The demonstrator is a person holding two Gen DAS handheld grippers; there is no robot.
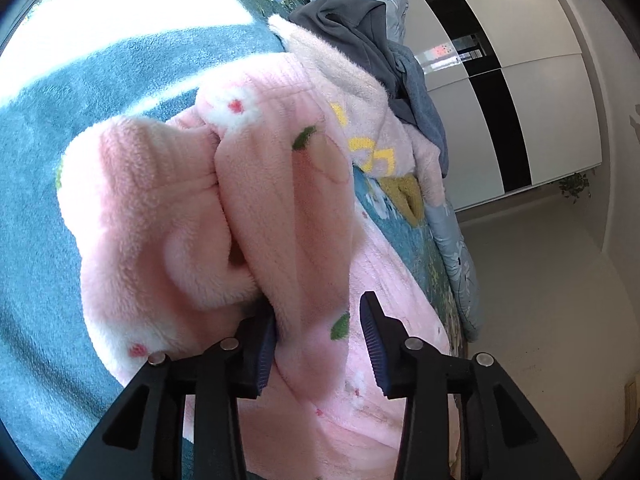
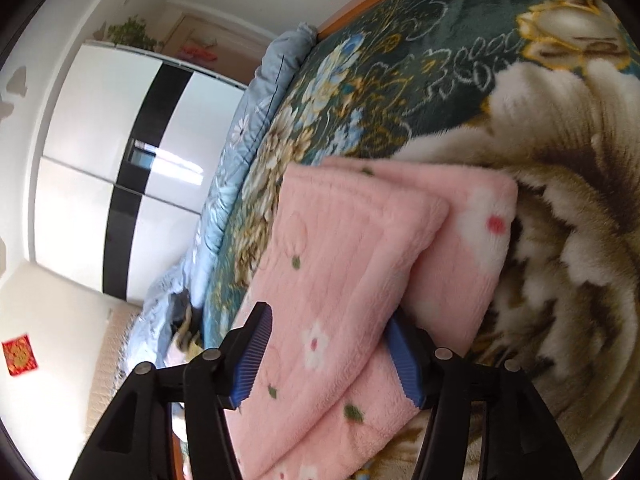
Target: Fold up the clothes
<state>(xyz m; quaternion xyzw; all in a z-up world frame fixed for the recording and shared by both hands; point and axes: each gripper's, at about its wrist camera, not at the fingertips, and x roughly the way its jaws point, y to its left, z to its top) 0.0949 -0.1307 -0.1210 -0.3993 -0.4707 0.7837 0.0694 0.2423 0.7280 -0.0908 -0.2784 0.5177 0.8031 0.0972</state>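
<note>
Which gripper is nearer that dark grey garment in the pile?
Left. The left gripper faces the dark grey garment, which lies past the pink fleece between its jaws. The right gripper's view shows no such garment.

Yellow lettering on pale pink garment [image 1: 372,136], unreadable, red square decoration [image 2: 19,355] on wall, characters illegible

A floral green blanket [image 2: 420,80] covers the bed, bearing pink fleece clothes [image 2: 340,260].
</note>
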